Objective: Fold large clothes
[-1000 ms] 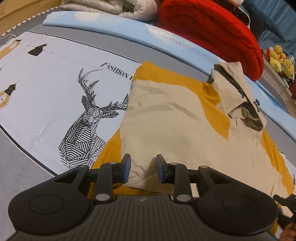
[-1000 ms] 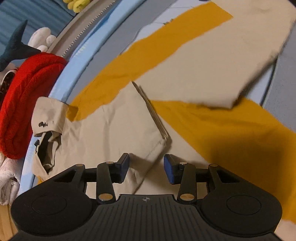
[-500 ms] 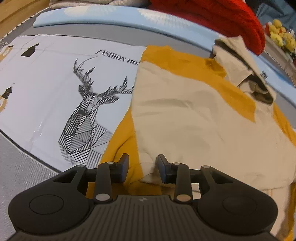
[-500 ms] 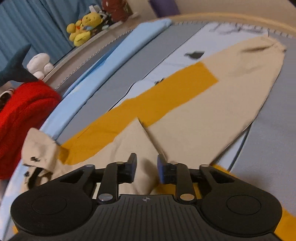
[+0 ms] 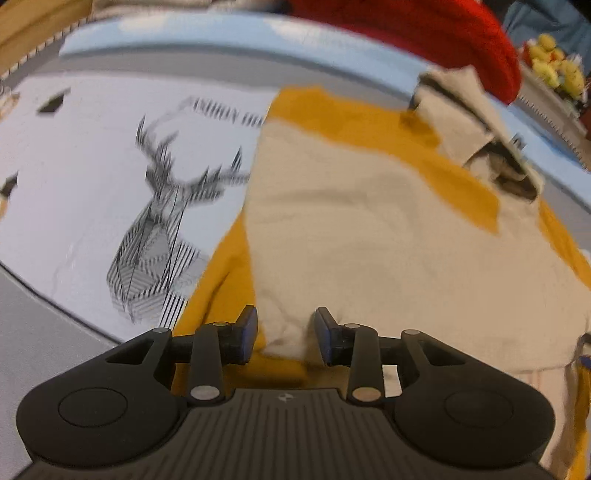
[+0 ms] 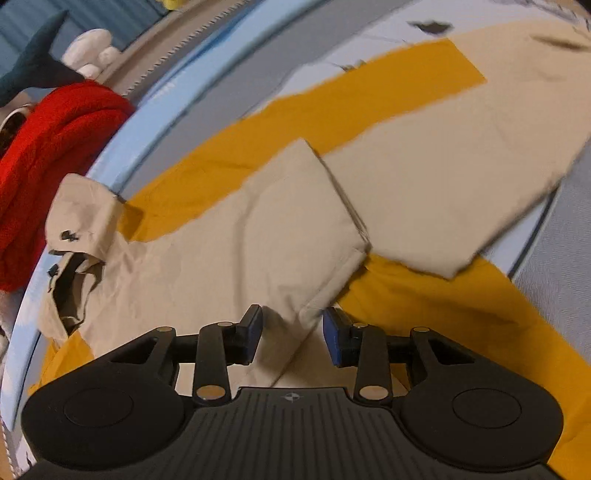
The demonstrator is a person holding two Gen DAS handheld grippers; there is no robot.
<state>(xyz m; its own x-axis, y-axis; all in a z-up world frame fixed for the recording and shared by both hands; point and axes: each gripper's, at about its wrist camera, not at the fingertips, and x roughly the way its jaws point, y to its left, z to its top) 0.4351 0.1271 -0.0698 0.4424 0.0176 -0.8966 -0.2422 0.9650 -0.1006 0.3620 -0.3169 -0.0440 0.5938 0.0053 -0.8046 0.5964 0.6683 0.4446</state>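
A large beige and mustard-yellow jacket (image 5: 388, 236) lies spread on the bed, collar (image 5: 480, 140) at the far right. A beige sleeve is folded across its body. My left gripper (image 5: 284, 332) is open, its jaws either side of the sleeve's cuff end. In the right wrist view the same jacket (image 6: 229, 251) lies with its collar (image 6: 81, 221) at the left. My right gripper (image 6: 291, 332) is open just over the corner of a folded beige flap. The other sleeve (image 6: 461, 184) stretches away to the right.
A bedsheet with a deer print (image 5: 162, 221) covers the bed to the left. A red blanket (image 5: 424, 33) lies behind the collar and also shows in the right wrist view (image 6: 48, 155). Plush toys (image 5: 557, 66) sit at the far right.
The right gripper narrowed half a second ago and has opened wide again, dropping back low over the folded flap. The left gripper has opened slightly and shifted a little along the cuff.
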